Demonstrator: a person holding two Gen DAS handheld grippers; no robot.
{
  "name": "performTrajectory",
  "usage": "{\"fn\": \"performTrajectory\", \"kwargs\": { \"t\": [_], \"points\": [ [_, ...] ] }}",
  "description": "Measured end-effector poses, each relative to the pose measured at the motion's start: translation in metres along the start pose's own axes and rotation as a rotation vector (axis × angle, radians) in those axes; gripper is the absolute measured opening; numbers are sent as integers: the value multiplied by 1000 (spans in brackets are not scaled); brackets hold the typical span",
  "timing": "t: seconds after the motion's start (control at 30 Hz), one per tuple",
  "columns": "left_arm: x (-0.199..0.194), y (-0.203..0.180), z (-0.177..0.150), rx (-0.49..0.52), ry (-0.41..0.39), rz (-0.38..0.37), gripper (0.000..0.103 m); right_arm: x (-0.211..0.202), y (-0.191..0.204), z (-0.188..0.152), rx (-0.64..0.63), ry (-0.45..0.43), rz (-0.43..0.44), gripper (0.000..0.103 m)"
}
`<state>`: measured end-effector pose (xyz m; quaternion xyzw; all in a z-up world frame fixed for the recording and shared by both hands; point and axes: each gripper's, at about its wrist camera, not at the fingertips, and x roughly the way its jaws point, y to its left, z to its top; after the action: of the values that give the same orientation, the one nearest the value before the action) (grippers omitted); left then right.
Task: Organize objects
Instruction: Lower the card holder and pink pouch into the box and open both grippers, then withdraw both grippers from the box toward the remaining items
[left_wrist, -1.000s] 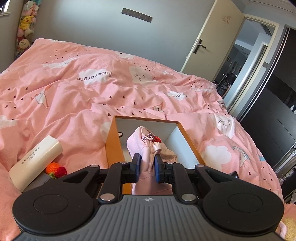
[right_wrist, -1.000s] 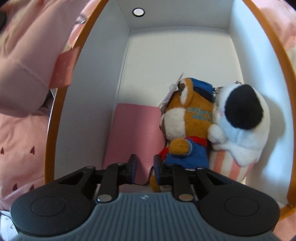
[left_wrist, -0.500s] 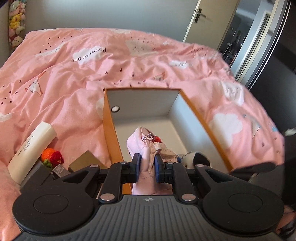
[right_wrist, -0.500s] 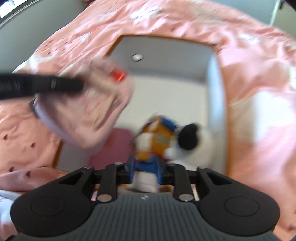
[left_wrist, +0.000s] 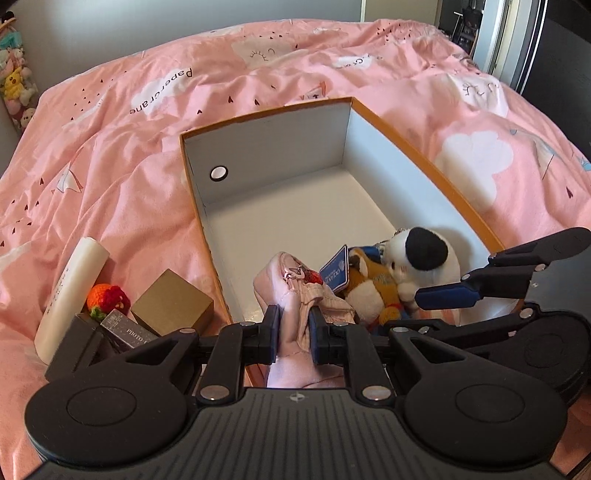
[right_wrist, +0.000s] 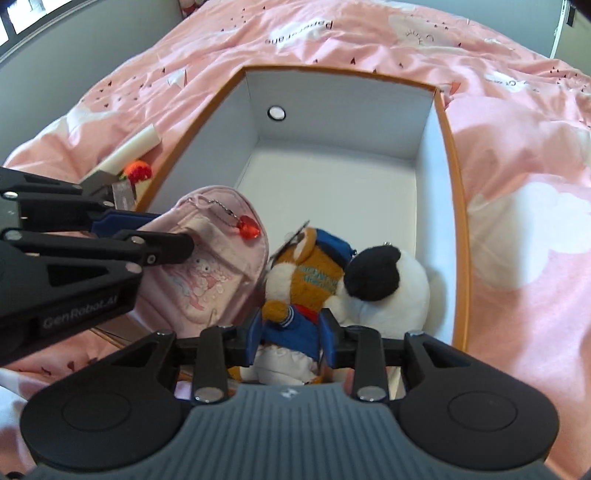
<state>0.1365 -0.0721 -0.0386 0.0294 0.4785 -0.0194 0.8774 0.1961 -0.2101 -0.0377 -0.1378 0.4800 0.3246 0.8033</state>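
An orange-rimmed white box (left_wrist: 436, 173) lies on the pink bed; it also shows in the right wrist view (right_wrist: 458, 206). My left gripper (left_wrist: 293, 334) is shut on a pink pouch (left_wrist: 295, 291) with a red charm, held over the box's near left corner; the pouch shows in the right wrist view (right_wrist: 218, 269). My right gripper (right_wrist: 291, 341) is shut on an orange bear plush in blue clothes (right_wrist: 306, 288), at the box's near end. A white plush with a black patch (right_wrist: 388, 291) leans against the bear.
Left of the box on the quilt lie a cream tube (left_wrist: 70, 291), an orange and red knitted toy (left_wrist: 107, 299), a gold-brown cube box (left_wrist: 171, 308) and small dark boxes (left_wrist: 125, 330). The far half of the box floor is bare.
Both grippers have lifted and tilted down over the box. The right gripper has pulled back out of the box with its jaws now around the bear. The pouch now hangs beside the plush toys.
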Motion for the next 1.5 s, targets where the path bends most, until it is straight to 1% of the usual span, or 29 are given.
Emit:
{"fn": "performTrajectory", "kwargs": {
  "t": [0.1, 0.13, 0.2, 0.3, 0.43, 0.47, 0.5, 0.6, 0.67, 0.73, 0.77, 0.83, 0.9, 1.03, 1.1, 1.23, 1.33, 1.5],
  "points": [
    [6, -2, -1, 6, 42, 2, 20, 8, -5, -2, 27, 14, 27, 14],
    [7, -2, -1, 7, 51, 6, 21, 9, -7, -4, 43, 16, 36, 14],
    [9, -1, -1, 7, 72, 5, 25, 9, -11, -6, 62, 11, 44, 14],
    [11, 1, 0, 8, 112, -33, 30, 8, -13, -9, 73, 8, 52, 14],
    [5, 5, 2, 15, 105, -61, 36, 7, -14, -10, 80, 10, 52, 15],
    [1, 6, 2, 19, 96, -63, 44, 6, -13, -10, 80, 9, 50, 16],
    [-4, 7, 3, 25, 81, -61, 49, 4, -13, -10, 78, 8, 48, 16],
    [-22, 16, 6, 23, 17, -84, 49, -4, -13, -10, 77, -16, 46, 17],
    [-35, 26, 8, -4, -38, -112, 47, -12, -12, -8, 86, -42, 70, 21],
    [-43, 36, 11, -32, -67, -107, 43, -18, -9, -4, 99, -69, 116, 26],
    [-45, 40, 12, -45, -74, -95, 41, -19, -7, -2, 106, -79, 139, 28],
    [-46, 48, 12, -72, -85, -75, 39, -19, 0, 4, 111, -96, 178, 37],
    [-44, 57, 9, -110, -84, -59, 38, -16, 10, 10, 101, -96, 200, 41],
    [-42, 72, -3, -153, -70, -52, 38, 0, 26, 17, 79, -52, 226, 48],
    [-40, 79, -10, -168, -62, -47, 38, 8, 29, 17, 71, -22, 227, 48],
    [-36, 98, -25, -222, -32, -45, 38, 20, 38, 15, 38, 45, 227, 39],
    [-33, 107, -35, -248, -14, -45, 37, 28, 44, 14, 20, 83, 207, 39],
    [-28, 111, -48, -253, 8, -60, 37, 40, 53, 20, -13, 153, 166, 39]
  ]
}}
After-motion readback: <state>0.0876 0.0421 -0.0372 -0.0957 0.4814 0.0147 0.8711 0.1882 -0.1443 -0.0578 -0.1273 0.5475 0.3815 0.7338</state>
